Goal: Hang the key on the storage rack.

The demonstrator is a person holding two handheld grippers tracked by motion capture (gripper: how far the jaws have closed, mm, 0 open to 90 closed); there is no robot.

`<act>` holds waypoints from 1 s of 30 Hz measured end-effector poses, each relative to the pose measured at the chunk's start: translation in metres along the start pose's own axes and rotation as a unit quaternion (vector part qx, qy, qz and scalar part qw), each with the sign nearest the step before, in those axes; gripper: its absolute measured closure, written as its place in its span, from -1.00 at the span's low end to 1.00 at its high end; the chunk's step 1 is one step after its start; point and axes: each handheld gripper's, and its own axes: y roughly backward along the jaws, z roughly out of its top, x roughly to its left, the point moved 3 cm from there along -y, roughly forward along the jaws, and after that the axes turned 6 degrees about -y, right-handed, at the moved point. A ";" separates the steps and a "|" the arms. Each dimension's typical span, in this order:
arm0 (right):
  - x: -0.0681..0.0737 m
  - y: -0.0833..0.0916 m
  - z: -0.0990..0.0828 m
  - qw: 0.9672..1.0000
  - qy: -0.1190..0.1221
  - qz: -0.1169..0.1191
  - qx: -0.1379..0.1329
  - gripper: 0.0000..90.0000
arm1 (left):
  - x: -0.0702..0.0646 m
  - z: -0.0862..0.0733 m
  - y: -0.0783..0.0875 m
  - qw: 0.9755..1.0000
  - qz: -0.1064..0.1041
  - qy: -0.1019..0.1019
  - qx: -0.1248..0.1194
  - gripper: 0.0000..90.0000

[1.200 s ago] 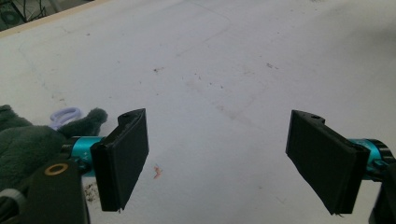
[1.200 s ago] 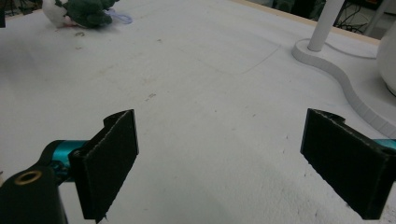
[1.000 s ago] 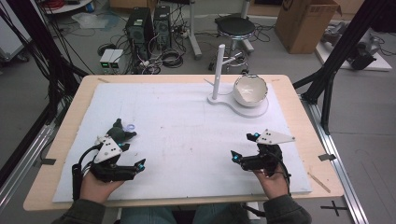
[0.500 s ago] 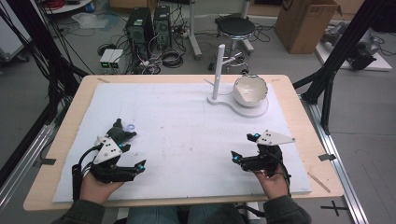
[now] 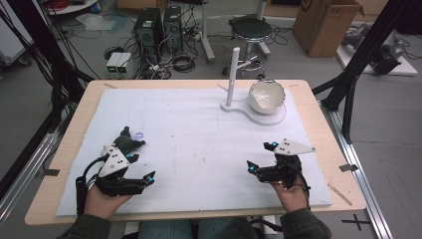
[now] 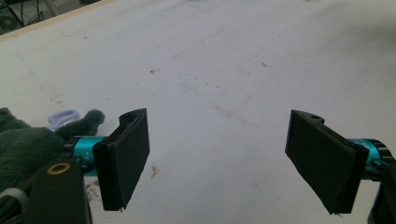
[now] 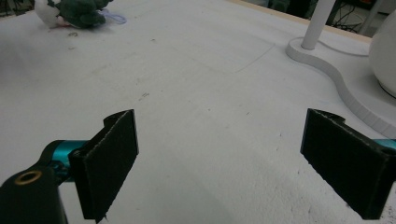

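A dark green plush toy point(image 5: 126, 141) with a pale purple loop point(image 5: 139, 135) lies on the white mat point(image 5: 199, 129) at the front left. My left gripper point(image 5: 141, 166) rests just in front of the toy, open and holding nothing. In the left gripper view the toy point(image 6: 21, 147) and its loop point(image 6: 62, 117) sit left of my left gripper point(image 6: 219, 158). My right gripper point(image 5: 261, 156) rests at the front right, open and bare. In the right gripper view my right gripper point(image 7: 219, 163) faces bare mat, with the toy point(image 7: 77, 11) far off at the upper left.
A white bowl point(image 5: 267, 95) sits on a flat white base point(image 5: 249, 115) with an upright white post point(image 5: 232, 74) at the back right of the mat. The right gripper view has the post point(image 7: 317, 21), base point(image 7: 338, 81) and bowl point(image 7: 385, 51). Wooden table edge point(image 5: 328, 144) borders the mat.
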 end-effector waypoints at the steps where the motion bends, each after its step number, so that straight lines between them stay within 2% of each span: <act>1: 0.000 0.000 0.000 1.000 0.000 0.000 0.000 -0.77 | 0.000 0.001 0.000 1.000 0.002 0.003 -0.004 -0.51; 12: 0.000 -0.001 0.000 1.000 0.003 0.001 0.002 -0.77 | 0.008 0.006 0.009 1.000 0.010 0.005 -0.015 -0.50; 17: 0.000 -0.001 0.000 1.000 -0.001 0.003 0.004 -0.77 | 0.012 0.008 0.014 1.000 0.013 -0.002 -0.018 -0.48; 20: 0.001 -0.001 0.000 1.000 0.003 0.003 0.003 -0.77 | 0.018 0.009 0.020 1.000 0.018 -0.004 -0.018 -0.46; 23: 0.001 0.000 0.000 1.000 0.002 0.006 0.004 -0.77 | 0.024 0.010 0.026 0.999 0.022 0.008 -0.022 -0.44; 30: 0.003 -0.003 0.003 1.000 0.002 0.009 0.004 -0.77 | 0.041 0.013 0.037 0.999 0.041 0.014 -0.024 -0.43</act>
